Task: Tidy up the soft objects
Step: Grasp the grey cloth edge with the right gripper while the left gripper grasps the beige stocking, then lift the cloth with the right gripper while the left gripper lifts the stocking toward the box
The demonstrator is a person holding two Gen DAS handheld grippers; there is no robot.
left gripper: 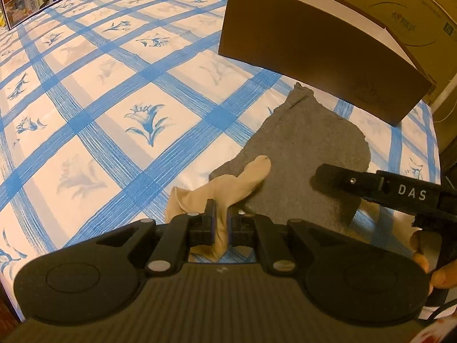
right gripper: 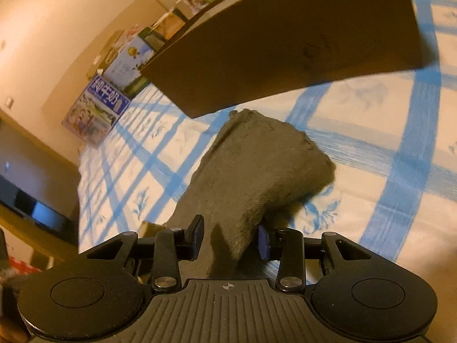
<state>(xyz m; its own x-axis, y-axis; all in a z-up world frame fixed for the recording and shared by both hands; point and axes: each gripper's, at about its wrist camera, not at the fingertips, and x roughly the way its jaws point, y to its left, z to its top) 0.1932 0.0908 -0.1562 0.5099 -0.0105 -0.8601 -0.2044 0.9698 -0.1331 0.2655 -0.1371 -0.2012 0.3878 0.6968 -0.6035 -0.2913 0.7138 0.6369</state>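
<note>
Left gripper (left gripper: 220, 223): clenched on a beige stocking (left gripper: 228, 188), pinched mid-length. Loose ends both sides: open cuff lies on the bench cloth (left gripper: 114, 91), toe end draped over the near edge of the grey cloth (left gripper: 308, 148). Risk: fabric is thin and slick, and the pinch holds a narrow bunch only. A quick lift could let it slide out, or the toe could drag across the grey cloth and shift it.

Right gripper (right gripper: 231, 237): jaws partway in, a raised fold of grey cloth (right gripper: 257, 171) between them. Right pad looks against the fold; left pad stands apart from it w/ a visible gap. So not a firm grasp as seen, cloth between but not clamped. Risk: if raised now, fold slips off the one pad, or only the top layer comes up and the rest stays flat on the bench.

Both pieces overlap, so pulling either one prob. disturbs the other. The grippers are also close: the right gripper's finger (left gripper: 371, 185) reaches in over the cloth just beside the left one, so a collision is poss. if both move at once.

Beyond: brown box (left gripper: 314, 48), open top, on the bench just past the cloth, likely the drop spot. Near wall is tall; a low carry could snag trailing fabric on the rim (left gripper: 328, 3) or nudge the box back.
</note>
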